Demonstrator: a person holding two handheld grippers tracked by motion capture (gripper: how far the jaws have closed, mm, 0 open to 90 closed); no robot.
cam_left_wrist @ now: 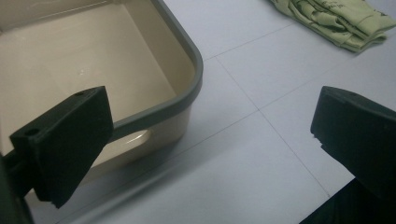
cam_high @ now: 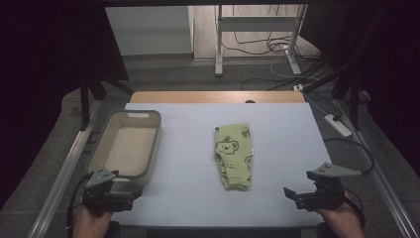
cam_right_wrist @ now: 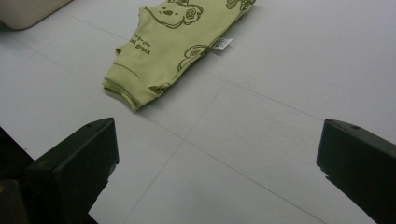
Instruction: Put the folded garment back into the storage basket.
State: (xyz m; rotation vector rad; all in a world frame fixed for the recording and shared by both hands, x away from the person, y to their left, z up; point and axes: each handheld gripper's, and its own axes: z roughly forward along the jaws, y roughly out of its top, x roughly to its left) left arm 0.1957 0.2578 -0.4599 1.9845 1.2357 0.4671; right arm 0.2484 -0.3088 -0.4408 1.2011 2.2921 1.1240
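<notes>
A: Centrally, what lies on the counter?

B: A folded green garment printed with koala faces, flat on the pale mat, well apart from both grippers.

A: And at the left?

B: A beige bin with a grey rim, empty. The left gripper sits just beside its near corner, jaws spread wide, holding nothing.

A: The right gripper?

B: Near the counter's front right edge, jaws likewise wide apart and empty, pointed toward the garment.
</notes>
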